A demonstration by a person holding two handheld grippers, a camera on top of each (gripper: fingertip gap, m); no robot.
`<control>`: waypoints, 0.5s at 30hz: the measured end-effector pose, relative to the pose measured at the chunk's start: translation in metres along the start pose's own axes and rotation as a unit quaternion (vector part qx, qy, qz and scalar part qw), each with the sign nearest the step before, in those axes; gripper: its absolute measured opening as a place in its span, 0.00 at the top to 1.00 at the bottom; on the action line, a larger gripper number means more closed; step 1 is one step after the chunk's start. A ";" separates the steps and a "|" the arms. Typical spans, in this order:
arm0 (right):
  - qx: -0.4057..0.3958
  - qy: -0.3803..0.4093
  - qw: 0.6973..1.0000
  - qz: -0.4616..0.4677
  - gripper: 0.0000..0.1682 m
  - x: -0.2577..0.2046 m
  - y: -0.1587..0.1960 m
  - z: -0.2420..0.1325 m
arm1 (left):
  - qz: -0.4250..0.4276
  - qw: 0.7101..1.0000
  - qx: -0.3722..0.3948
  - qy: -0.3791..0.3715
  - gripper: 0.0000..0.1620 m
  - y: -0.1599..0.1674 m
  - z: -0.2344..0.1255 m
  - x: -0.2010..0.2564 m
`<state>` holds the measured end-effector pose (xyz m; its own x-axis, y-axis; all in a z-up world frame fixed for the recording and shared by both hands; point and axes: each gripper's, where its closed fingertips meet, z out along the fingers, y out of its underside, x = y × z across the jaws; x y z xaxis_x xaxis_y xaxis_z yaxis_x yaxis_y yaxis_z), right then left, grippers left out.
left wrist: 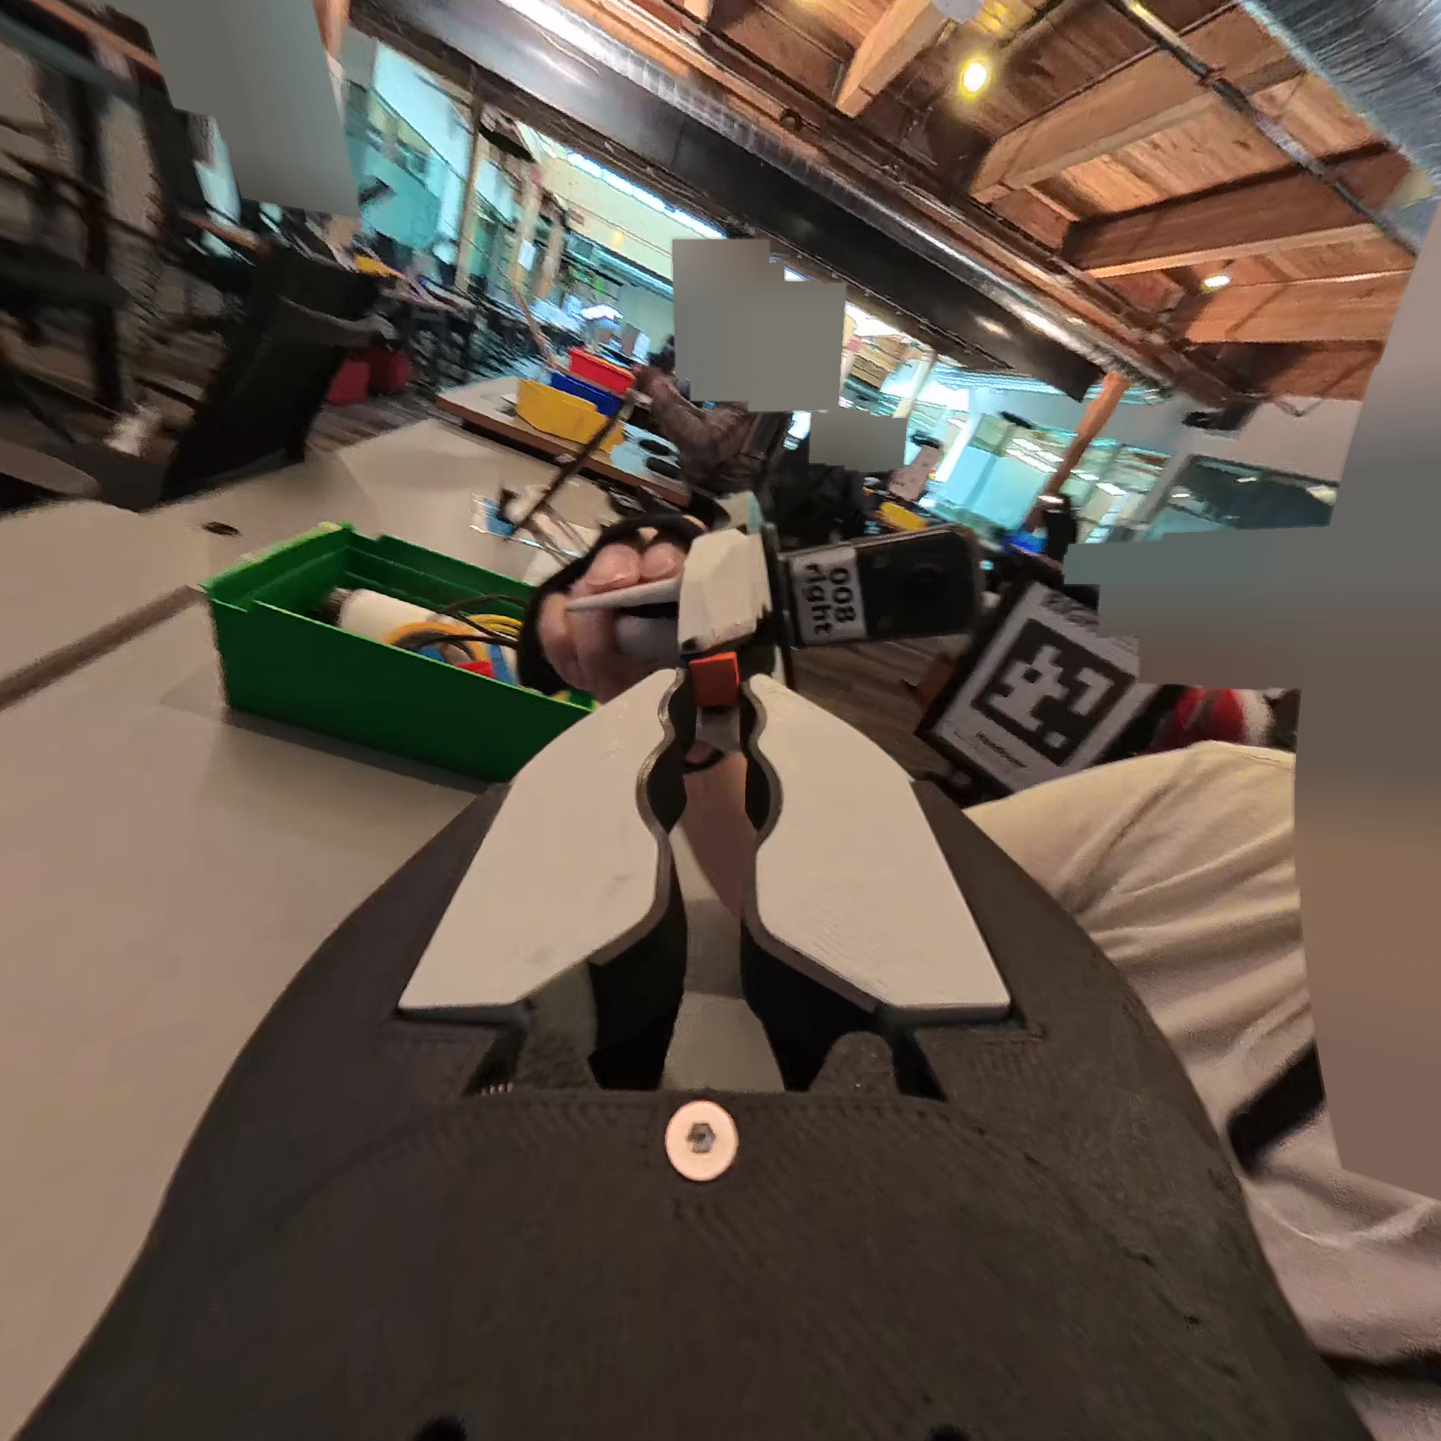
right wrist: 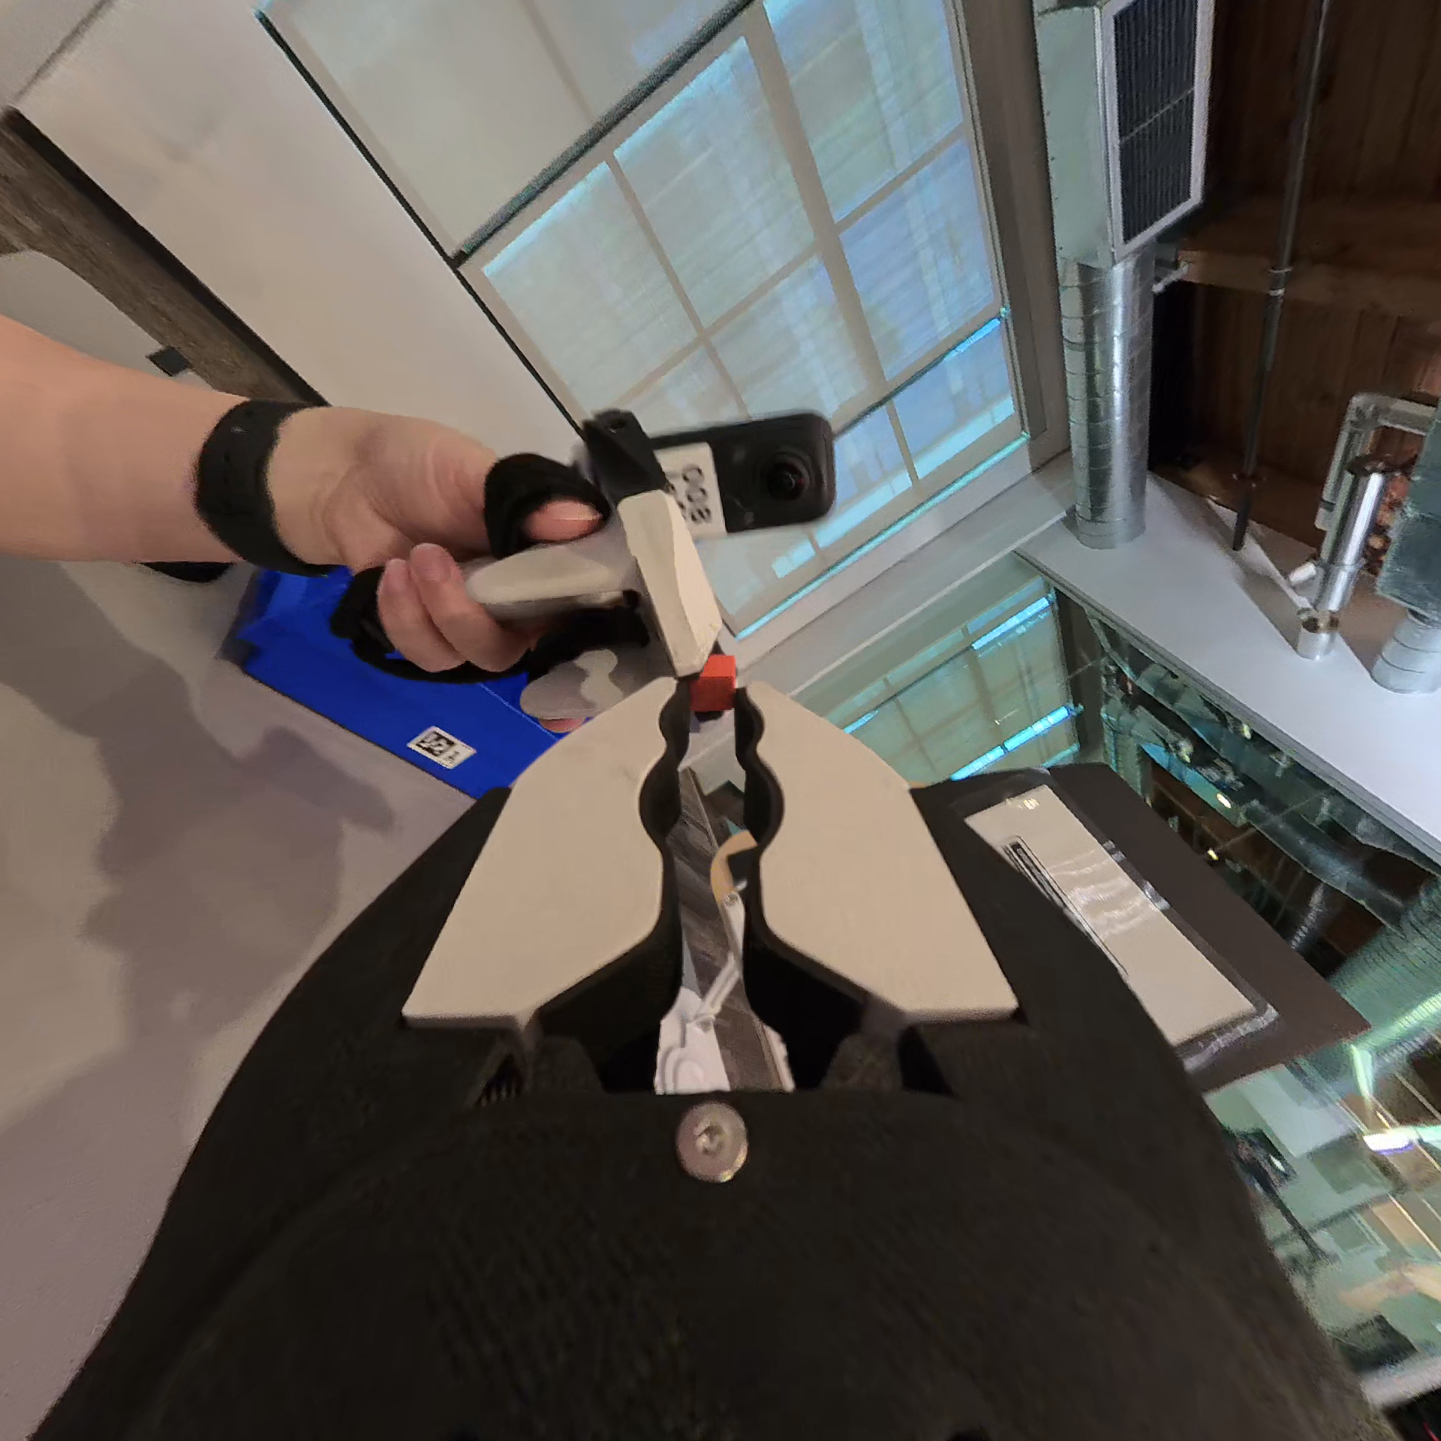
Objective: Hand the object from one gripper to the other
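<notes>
Small red cube [left wrist: 714,680] (matte, square-edged) pinched between both grippers' fingers [right wrist: 624,787].

Item: small cube [left wrist: 715,678], orange-red, matte, with squared edges and one face catching more light than the one beside it. State: held off the table, in the air. Pose: roughly level, slightly turned so two faces show. Position, left wrist view: just above centre, toward 12 o'clock of the frame's middle. Right wrist view: the same cube [right wrist: 716,683] sits at about the same spot, 12 o'clock from the middle. Its lower part is hidden, and whether anything touches its sides cannot be told.
</notes>
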<state>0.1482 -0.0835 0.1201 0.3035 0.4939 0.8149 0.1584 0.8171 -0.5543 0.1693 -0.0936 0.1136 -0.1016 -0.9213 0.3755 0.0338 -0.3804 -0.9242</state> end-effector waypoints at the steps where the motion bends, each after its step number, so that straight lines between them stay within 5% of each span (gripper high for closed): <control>1: -0.012 0.005 1.000 0.005 0.91 0.002 0.004 0.000 | 0.037 0.999 0.013 -0.037 0.94 -0.005 -0.002 -0.007; 5: -0.038 0.023 0.989 0.142 0.90 0.022 0.017 -0.007 | 0.252 0.938 0.035 -0.235 0.94 -0.027 -0.024 -0.032; 7: -0.063 0.038 0.954 0.292 0.89 0.035 0.026 -0.006 | 0.391 0.851 0.008 -0.350 0.94 -0.035 -0.036 -0.041; 9: -0.080 0.029 0.904 0.420 0.85 0.034 0.030 0.000 | 0.528 0.726 -0.037 -0.440 0.94 -0.039 -0.043 -0.046; 11: -0.102 0.015 0.874 0.475 0.82 0.024 0.033 0.008 | 0.611 0.631 -0.089 -0.470 0.94 -0.031 -0.036 -0.050; 15: -0.133 0.024 0.864 0.485 0.83 0.014 0.038 0.017 | 0.624 0.623 -0.112 -0.458 0.94 -0.013 -0.017 -0.059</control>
<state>0.1424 -0.0404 0.1138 0.4531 0.8895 -0.0591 0.0167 -0.0747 -0.9971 0.1577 -0.0326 0.1023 0.4776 -0.1871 -0.8584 -0.6324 0.6051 -0.4837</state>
